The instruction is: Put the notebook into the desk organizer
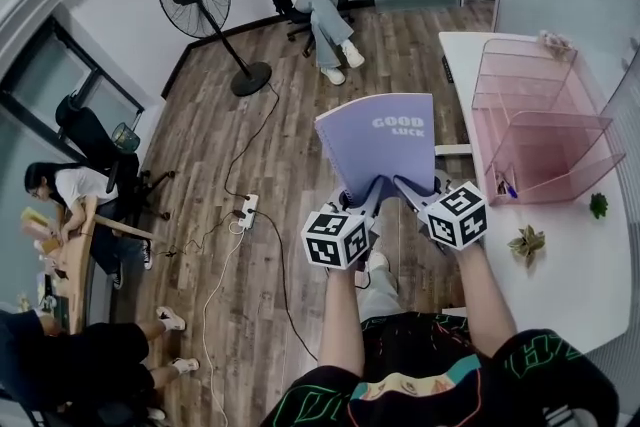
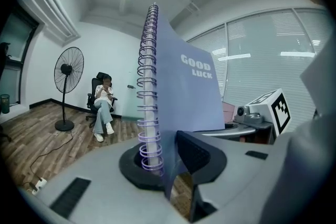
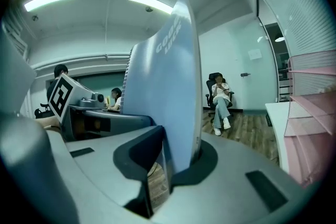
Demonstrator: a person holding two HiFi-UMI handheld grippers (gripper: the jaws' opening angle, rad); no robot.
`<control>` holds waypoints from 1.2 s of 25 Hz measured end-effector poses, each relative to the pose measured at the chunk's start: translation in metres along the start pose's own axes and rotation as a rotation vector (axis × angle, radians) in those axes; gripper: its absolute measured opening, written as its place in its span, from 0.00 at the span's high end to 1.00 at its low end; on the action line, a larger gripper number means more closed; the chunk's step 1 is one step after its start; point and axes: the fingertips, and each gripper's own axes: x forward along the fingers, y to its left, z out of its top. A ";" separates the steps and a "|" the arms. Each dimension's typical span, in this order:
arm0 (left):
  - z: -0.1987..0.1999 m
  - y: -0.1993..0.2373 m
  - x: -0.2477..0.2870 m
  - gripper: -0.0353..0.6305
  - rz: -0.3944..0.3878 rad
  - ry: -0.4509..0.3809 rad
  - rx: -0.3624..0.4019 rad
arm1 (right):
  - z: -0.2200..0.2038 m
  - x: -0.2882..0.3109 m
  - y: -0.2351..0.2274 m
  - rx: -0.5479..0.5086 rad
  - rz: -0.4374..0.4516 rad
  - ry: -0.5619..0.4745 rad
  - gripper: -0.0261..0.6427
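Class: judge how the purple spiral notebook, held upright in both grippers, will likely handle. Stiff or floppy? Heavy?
Probably stiff: the notebook stands upright, bowing slightly, pinched only at its bottom edge. Likely light: it looks thin. Its wire spiral might snag the organizer.

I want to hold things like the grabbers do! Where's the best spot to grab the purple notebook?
Grab the purple notebook by its bottom edge, coming from below and pinching across its thin, flat sides. It stands upright, so two grips set apart steady it: the left gripper by the spiral and the right gripper near the open edge, as now. The bumpy spiral itself would probably slip.
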 end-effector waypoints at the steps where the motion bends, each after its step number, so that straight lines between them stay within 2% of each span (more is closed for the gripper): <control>1: 0.004 0.007 0.007 0.83 0.000 0.003 0.001 | 0.004 0.008 -0.007 0.006 0.000 -0.001 0.88; 5: 0.021 0.039 0.029 0.83 0.000 0.025 -0.008 | 0.019 0.042 -0.026 0.037 -0.001 0.008 0.88; 16: 0.006 0.141 0.105 0.83 0.001 0.148 -0.062 | -0.003 0.150 -0.091 0.153 -0.009 0.070 0.88; 22: 0.016 0.188 0.133 0.83 -0.008 0.126 -0.111 | 0.008 0.198 -0.113 0.126 -0.013 0.108 0.88; 30: 0.038 0.218 0.145 0.83 -0.020 0.090 -0.135 | 0.031 0.229 -0.124 0.082 -0.011 0.122 0.88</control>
